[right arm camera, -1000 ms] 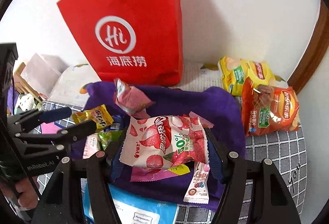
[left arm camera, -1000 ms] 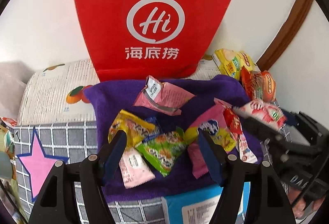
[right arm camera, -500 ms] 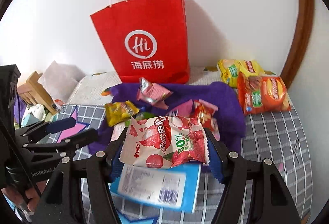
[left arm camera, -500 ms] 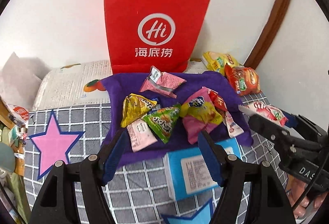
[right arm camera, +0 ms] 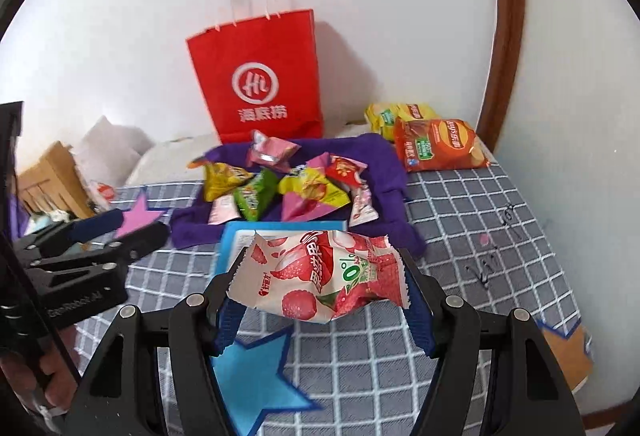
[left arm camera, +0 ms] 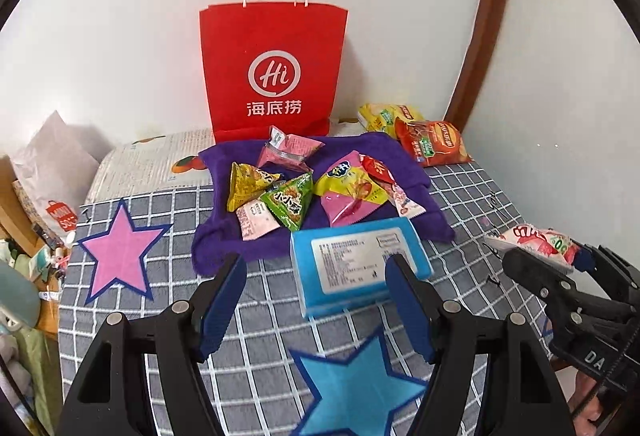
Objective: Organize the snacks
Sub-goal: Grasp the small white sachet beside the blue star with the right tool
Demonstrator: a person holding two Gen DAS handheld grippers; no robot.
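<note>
The right gripper (right arm camera: pixel 320 296) clenched the crinkly pink-and-white lychee snack packet (right arm camera: pixel 320 276) by its edges at 6 o'clock from the red paper bag (right arm camera: pixel 260 80), and the slick film risked slipping free, while the left gripper (left arm camera: pixel 316 300) hung released.

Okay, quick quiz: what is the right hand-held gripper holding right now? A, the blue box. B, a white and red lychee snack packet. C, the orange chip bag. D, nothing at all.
B: in the right wrist view the right hand-held gripper is clamped on the white and red lychee snack packet, while the blue box and the orange chip bag lie on the bed.
</note>
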